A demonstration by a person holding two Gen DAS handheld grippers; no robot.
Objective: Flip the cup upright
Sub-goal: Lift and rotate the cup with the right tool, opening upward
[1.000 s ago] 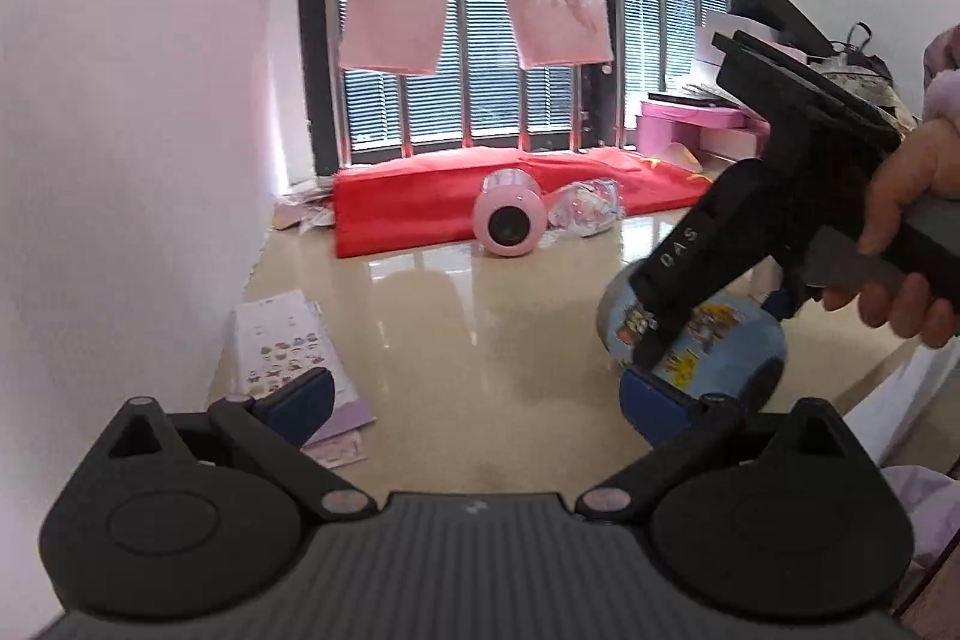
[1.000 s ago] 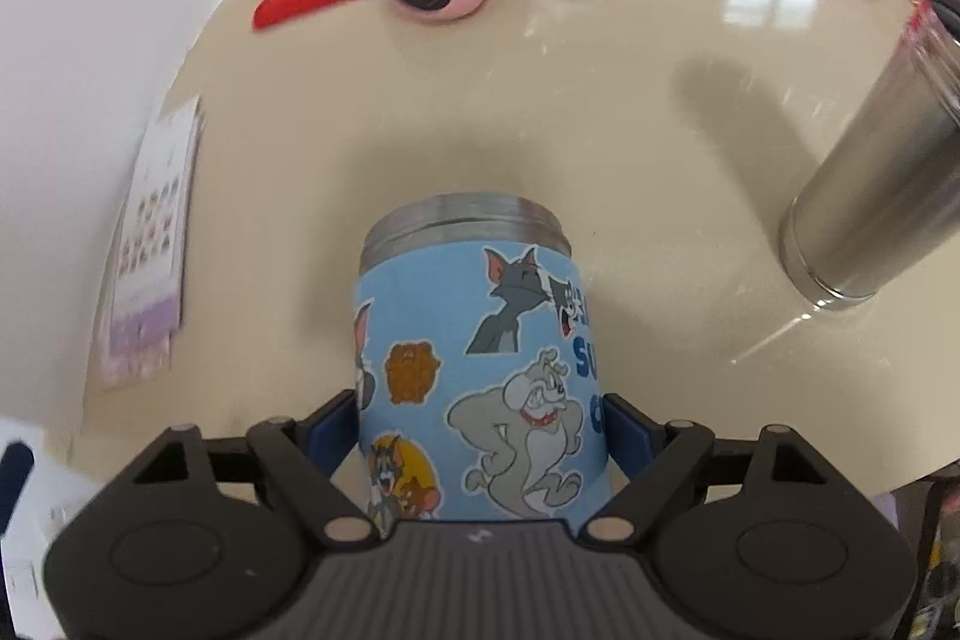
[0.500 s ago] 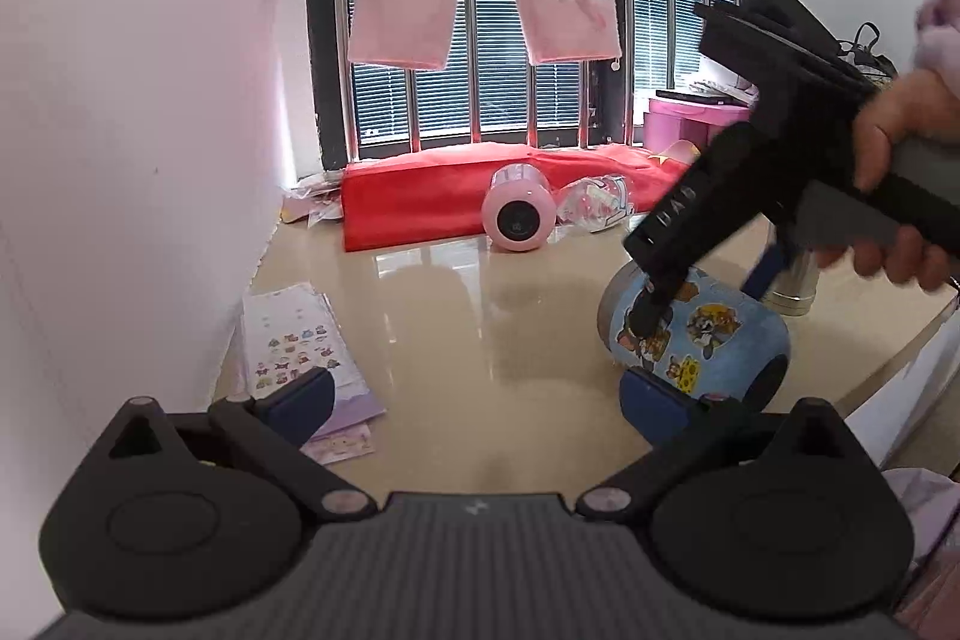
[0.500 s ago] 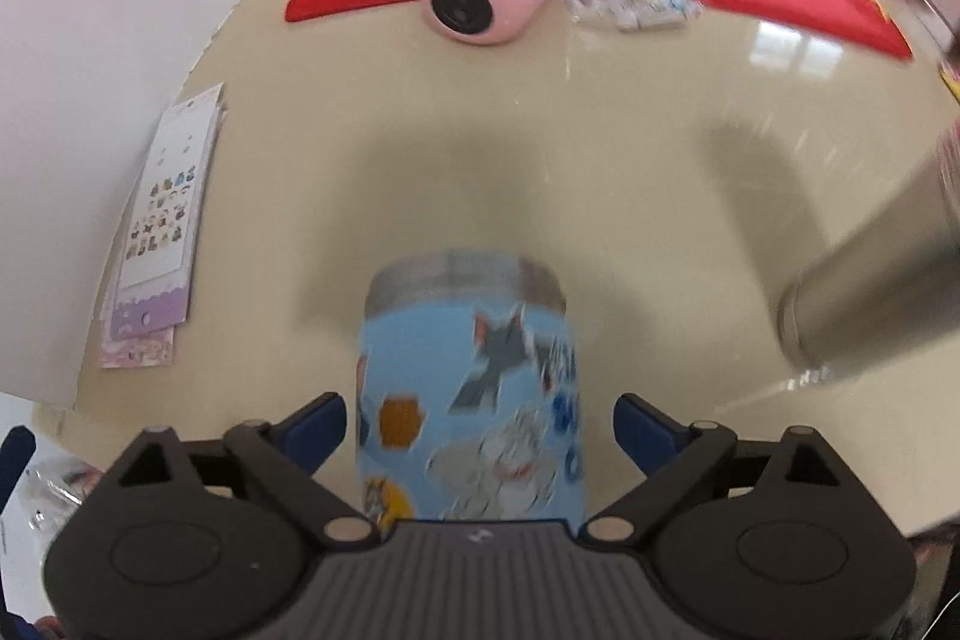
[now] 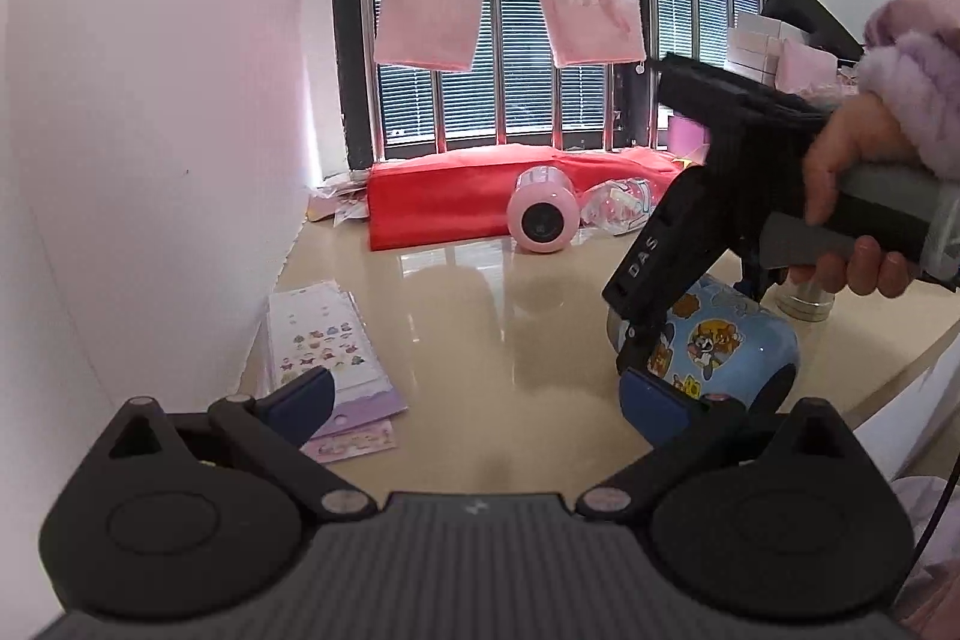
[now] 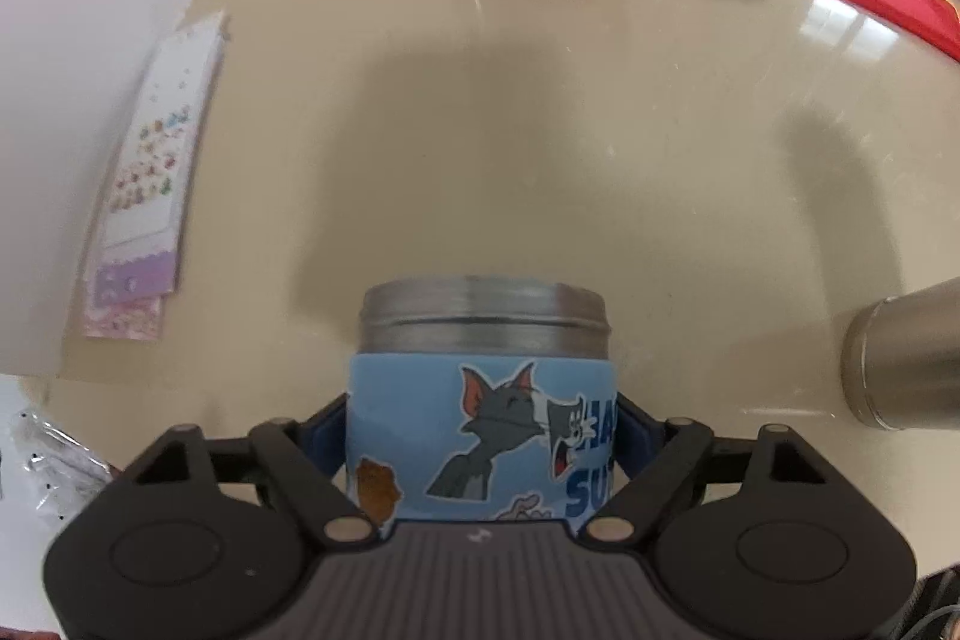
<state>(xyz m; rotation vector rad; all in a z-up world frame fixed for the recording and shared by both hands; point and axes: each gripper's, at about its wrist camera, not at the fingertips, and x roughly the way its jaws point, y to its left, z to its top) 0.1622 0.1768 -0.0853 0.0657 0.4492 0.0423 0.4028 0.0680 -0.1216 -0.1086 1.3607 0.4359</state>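
Near the desk (image 6: 540,148) edge, the cup (image 6: 480,418) lies on its side, gripped across its blue sleeve by the right claw (image 6: 480,436). The left claw (image 5: 474,400) hangs wide, empty. Rotating it carelessly could slip the glossy sleeve or strike the nearby steel tumbler (image 6: 900,358).

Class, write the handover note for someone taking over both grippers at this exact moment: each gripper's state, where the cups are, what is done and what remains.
Right gripper: shut on the blue cartoon cup, fingers on either side of its printed sleeve.
Left gripper: open, holding nothing, over the table.
Blue cartoon cup: lies on its side near the table's front edge, steel rim facing away from the right gripper.
Pink cup also lies on its side by the red cloth; a steel tumbler stands to the right.
Done: grasp made.
Left: rotate the blue cup upright, set it down, release.
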